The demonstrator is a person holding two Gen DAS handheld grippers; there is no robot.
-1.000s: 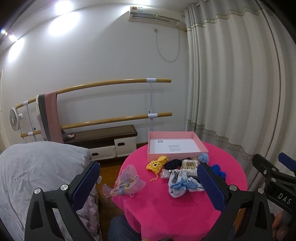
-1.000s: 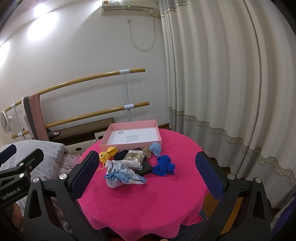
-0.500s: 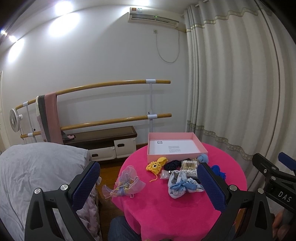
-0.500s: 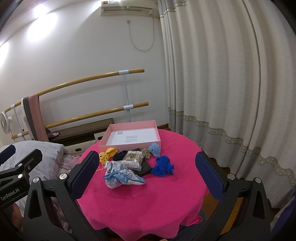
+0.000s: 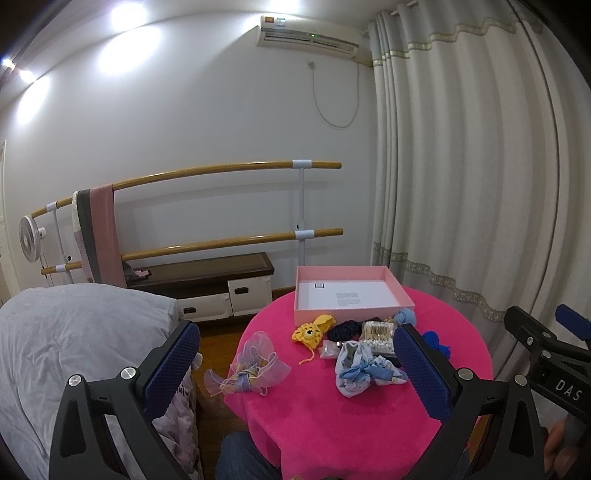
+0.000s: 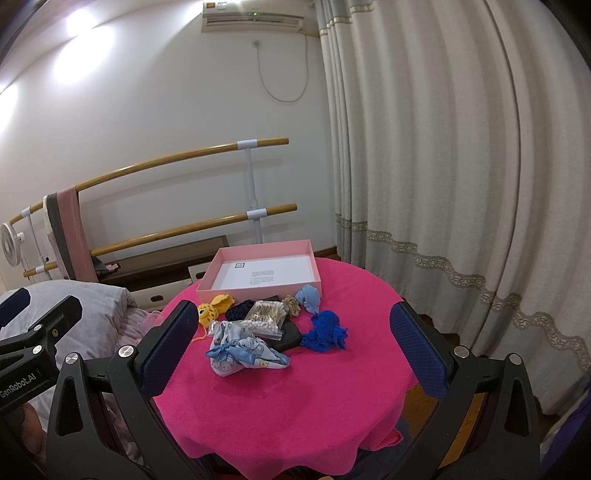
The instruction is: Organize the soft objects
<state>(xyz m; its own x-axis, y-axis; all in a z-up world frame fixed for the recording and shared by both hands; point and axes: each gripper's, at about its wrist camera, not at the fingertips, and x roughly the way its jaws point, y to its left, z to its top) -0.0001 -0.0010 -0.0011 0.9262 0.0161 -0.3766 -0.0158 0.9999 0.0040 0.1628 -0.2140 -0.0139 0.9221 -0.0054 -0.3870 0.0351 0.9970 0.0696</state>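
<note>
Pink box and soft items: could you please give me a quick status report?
Left gripper and right gripper open, holding nothing. Pink box empty at the table's far side. Soft items piled in front of it, none packed. Nothing in the way.

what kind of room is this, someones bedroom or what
Likely a bedroom at home: a bed with grey bedding, a wall air conditioner and full-length curtains. The wall-mounted wooden barres hint at dance practice too.

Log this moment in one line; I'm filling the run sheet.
left gripper: open | right gripper: open | pink box: empty
</note>
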